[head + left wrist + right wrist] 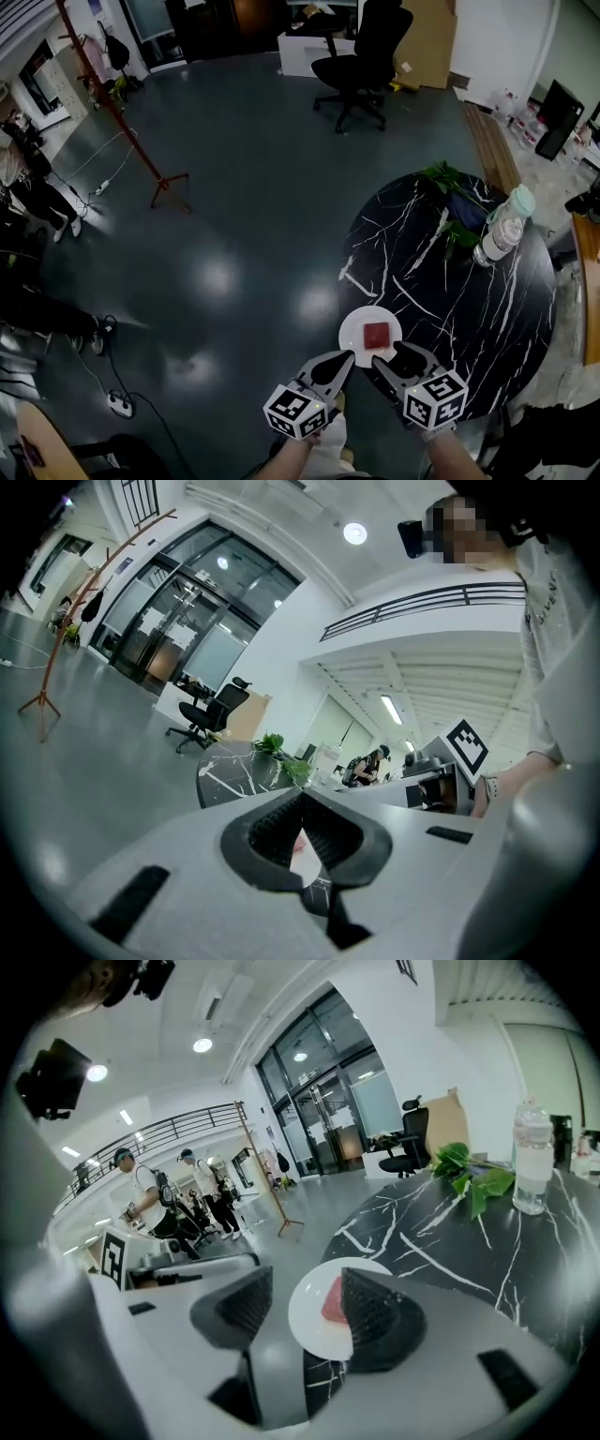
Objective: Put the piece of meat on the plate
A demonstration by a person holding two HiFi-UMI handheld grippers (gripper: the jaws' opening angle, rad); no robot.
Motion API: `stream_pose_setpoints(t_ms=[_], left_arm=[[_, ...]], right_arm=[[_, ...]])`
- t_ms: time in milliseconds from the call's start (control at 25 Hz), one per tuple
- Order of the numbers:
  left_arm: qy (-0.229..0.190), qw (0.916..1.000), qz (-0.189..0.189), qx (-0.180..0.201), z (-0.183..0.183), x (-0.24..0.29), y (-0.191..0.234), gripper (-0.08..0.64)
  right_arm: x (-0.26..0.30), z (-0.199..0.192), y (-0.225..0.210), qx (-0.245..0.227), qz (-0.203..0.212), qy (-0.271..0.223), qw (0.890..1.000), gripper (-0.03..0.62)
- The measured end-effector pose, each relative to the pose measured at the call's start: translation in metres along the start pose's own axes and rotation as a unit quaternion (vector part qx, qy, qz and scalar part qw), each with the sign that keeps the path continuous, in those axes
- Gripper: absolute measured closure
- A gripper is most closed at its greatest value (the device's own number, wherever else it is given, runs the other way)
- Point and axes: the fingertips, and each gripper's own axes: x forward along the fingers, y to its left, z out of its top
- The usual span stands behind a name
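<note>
Meat [330, 1305] half hidden by right gripper [305, 1288] pad; plate [302, 853] only a sliver in left gripper view; bottle [502, 230] label unreadable.

Open office hall, swivel chair [362, 54], glass doors [328, 1096] (mezzanine railing [178, 1132] too)

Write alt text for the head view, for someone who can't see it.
A red piece of meat lies on a white plate at the near edge of a black marble table. The left gripper, shut, and the right gripper, open and empty, hang at the plate's near side. A bottle and green leaves sit farther back.
</note>
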Motion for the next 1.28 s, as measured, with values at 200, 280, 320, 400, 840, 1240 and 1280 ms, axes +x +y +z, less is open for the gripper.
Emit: stream_pose_setpoints(t_ms=[200,280,320,400,840,1240,1280], left_arm=[[-0.012,0.9999,-0.001,0.002,0.001,-0.016,-0.025,0.552],[-0.018,0.9998,0.000,0.006,0.001,-0.024,-0.033,0.552],[-0.020,0.9998,0.001,0.007,0.001,-0.027,-0.037,0.552],[-0.026,0.9996,0.004,0.009,0.000,-0.036,-0.047,0.552],[-0.059,0.9979,-0.001,0.027,0.002,-0.087,-0.129,0.552],[-0.086,0.9940,-0.025,0.063,0.019,-0.121,-0.200,0.552],[-0.089,0.9935,-0.027,0.066,0.020,-0.122,-0.204,0.552]], right_arm=[[-0.022,-0.003,0.020,-0.024,0.003,-0.011,1.000,0.430],[-0.030,-0.005,0.026,-0.025,0.002,-0.019,1.000,0.470],[-0.035,-0.006,0.029,-0.027,0.001,-0.023,0.999,0.493],[-0.046,-0.007,0.035,-0.032,0.004,-0.034,0.999,0.521],[-0.133,-0.019,0.094,-0.078,0.034,-0.096,0.992,0.580],[-0.191,-0.024,0.145,-0.101,0.047,-0.140,0.984,0.581],[-0.194,-0.025,0.148,-0.103,0.049,-0.142,0.983,0.581]])
